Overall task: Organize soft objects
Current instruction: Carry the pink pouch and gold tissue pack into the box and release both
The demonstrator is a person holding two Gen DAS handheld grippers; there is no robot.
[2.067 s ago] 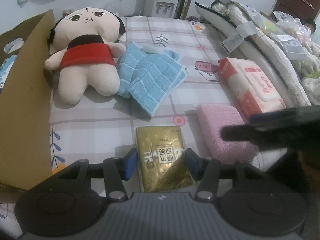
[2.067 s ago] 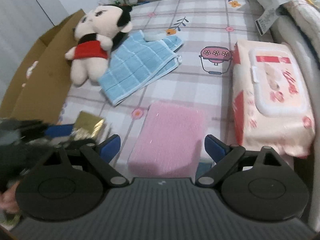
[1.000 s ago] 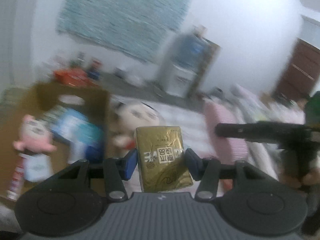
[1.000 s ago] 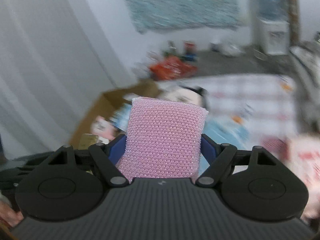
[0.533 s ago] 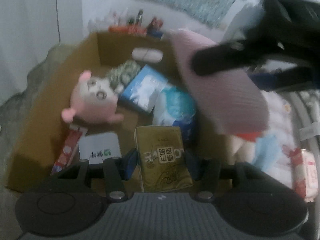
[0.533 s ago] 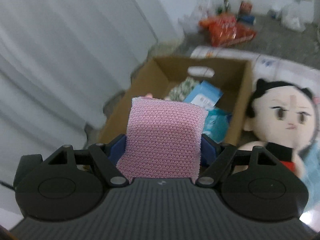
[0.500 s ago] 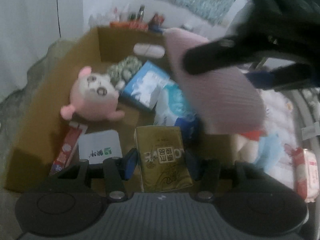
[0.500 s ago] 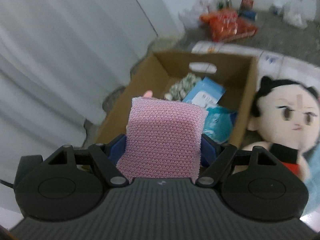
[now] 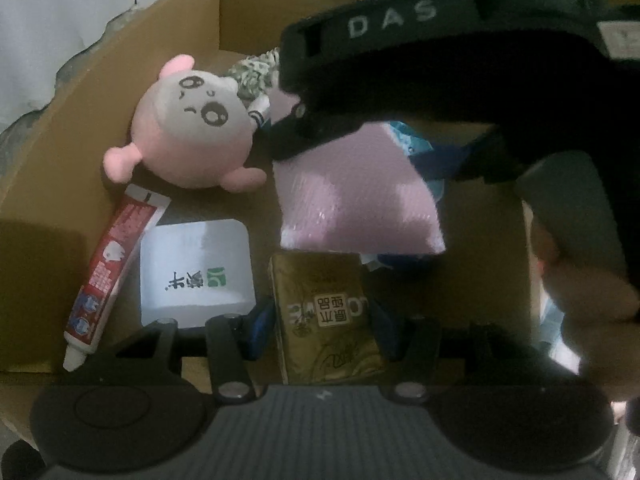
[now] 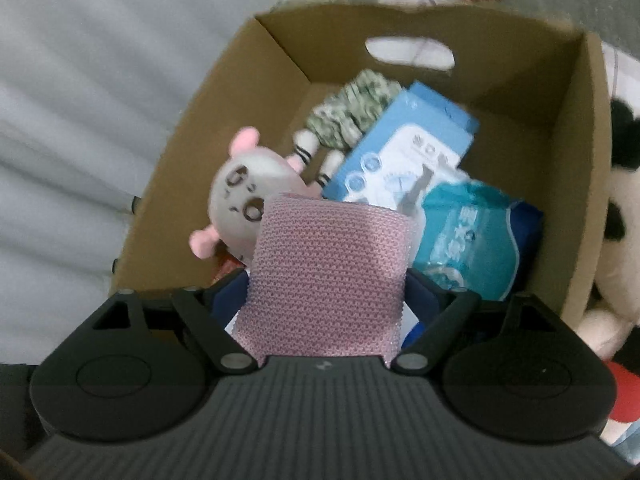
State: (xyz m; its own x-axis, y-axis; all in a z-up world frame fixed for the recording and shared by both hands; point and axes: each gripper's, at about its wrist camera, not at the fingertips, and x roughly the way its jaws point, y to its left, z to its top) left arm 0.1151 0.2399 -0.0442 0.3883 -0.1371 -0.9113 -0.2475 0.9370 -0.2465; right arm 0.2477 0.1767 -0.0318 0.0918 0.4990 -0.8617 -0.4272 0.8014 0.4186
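Observation:
An open cardboard box (image 9: 60,120) lies below both grippers. My left gripper (image 9: 322,320) is shut on a gold tissue pack (image 9: 324,312) and holds it upright over the box's near side. My right gripper (image 10: 326,292) points down into the box (image 10: 520,80) with a pink knitted sponge (image 10: 328,272) between its jaws. The jaws are opening, and the pads still touch the sponge's sides. In the left wrist view the right gripper (image 9: 368,148) fills the upper right, and the sponge (image 9: 352,200) hangs from it just beyond the gold pack.
Inside the box lie a pink round plush (image 9: 192,132), a toothpaste tube (image 9: 108,272), a white pack (image 9: 196,272), a blue carton (image 10: 412,148), a teal packet (image 10: 468,240) and a green patterned cloth (image 10: 352,108). A big doll (image 10: 624,240) lies right of the box. A hand (image 9: 592,320) grips the right tool.
Both grippers swung from the bed to above the box and sank toward it. The right gripper with the sponge moved over the box's middle, and its jaws stand slightly wider.

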